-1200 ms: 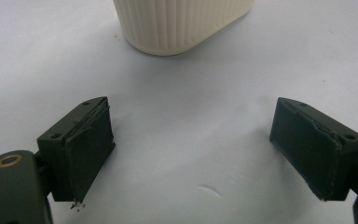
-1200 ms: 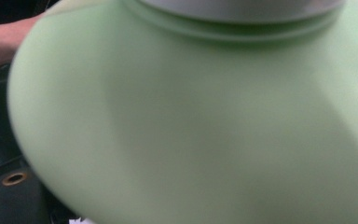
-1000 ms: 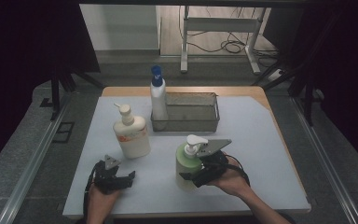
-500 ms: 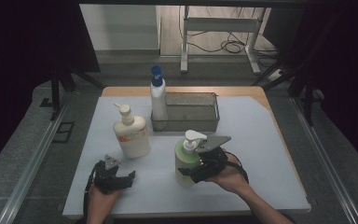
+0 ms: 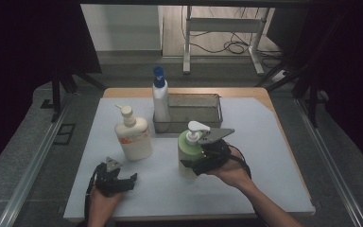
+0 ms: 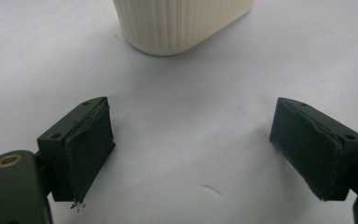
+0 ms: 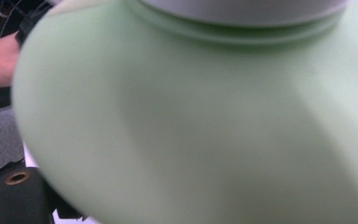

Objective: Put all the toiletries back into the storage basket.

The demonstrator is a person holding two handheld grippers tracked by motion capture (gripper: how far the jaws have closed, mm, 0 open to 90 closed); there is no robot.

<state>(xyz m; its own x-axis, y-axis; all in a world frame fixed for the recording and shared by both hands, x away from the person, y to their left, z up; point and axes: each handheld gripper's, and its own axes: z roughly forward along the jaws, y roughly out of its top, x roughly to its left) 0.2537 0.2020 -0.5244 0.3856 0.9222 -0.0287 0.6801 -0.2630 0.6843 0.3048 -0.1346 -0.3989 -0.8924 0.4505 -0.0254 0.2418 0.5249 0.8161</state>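
Note:
A pale green pump bottle (image 5: 188, 147) with a white pump head stands in the middle front of the white mat (image 5: 269, 156). My right gripper (image 5: 194, 161) is shut on its body from the right side. In the right gripper view the green bottle (image 7: 205, 121) is pressed close against the camera, with one black jaw showing at the lower left. My left gripper (image 5: 125, 182) rests low at the front left with its jaws wide apart. In the left gripper view that gripper (image 6: 191, 154) stands open over bare mat, just short of the ribbed base of a cream pump bottle (image 6: 182, 23).
The cream pump bottle (image 5: 133, 137) stands left of centre. A tall white bottle with a blue cap (image 5: 160, 101) stands against the left end of a metal mesh basket (image 5: 194, 112) at the back. The mat ends at the table's front edge.
The green bottle and the right gripper holding it have shifted slightly up and away from the front edge. The left gripper has stayed where it was.

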